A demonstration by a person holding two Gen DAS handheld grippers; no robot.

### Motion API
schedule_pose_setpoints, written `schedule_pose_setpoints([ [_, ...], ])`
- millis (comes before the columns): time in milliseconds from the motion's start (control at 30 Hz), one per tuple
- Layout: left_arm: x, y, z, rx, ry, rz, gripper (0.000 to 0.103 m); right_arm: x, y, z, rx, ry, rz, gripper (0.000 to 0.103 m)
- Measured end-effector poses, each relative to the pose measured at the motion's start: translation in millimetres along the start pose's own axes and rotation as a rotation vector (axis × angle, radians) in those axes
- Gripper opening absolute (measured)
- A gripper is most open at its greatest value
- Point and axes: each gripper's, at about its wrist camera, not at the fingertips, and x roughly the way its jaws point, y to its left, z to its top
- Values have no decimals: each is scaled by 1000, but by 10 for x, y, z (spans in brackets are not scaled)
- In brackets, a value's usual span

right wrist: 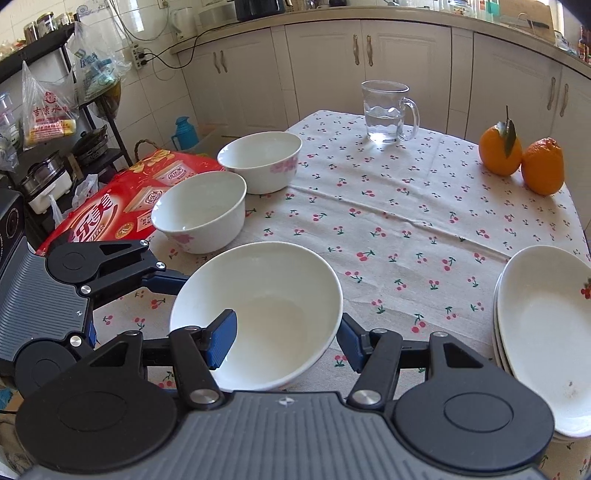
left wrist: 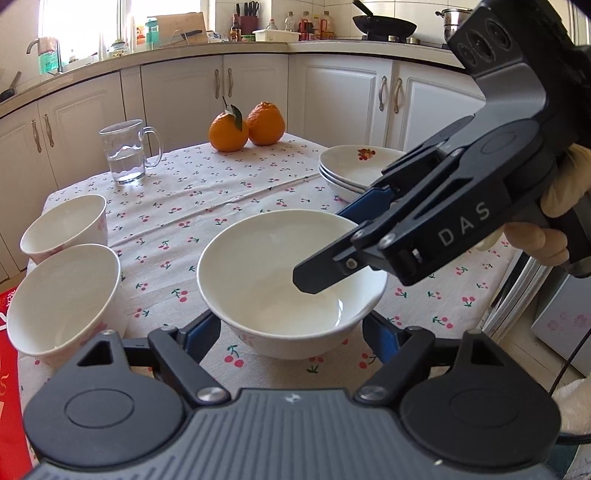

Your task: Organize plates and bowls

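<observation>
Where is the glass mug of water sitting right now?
The glass mug stands at the table's far edge, left of the two oranges in the left wrist view, beyond the two bowls near the table's side.

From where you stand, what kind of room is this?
Most likely a home kitchen. White cabinets run under a counter holding a wok on a stove and a knife block. In front, a cloth-covered table holds bowls and stacked plates.

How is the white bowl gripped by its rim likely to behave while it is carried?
The bowl looks glazed ceramic, so probably rigid, slippery and breakable. The right gripper pinches only one wall, so it may tilt.
</observation>
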Motion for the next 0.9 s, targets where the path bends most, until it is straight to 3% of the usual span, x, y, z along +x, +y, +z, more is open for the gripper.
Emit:
schedule_pose_setpoints([
  [533, 119, -59, 42, 21, 6, -11, 84, 2, -172, -77, 32, 2, -14, 66],
  [767, 11, -57, -39, 1, 3, -22, 86, -79, -111, -80, 25, -27, -38, 98],
  [900, -132, -30, -108, -13, -11, -12, 86, -175, -86, -86, 31, -44, -58, 101],
])
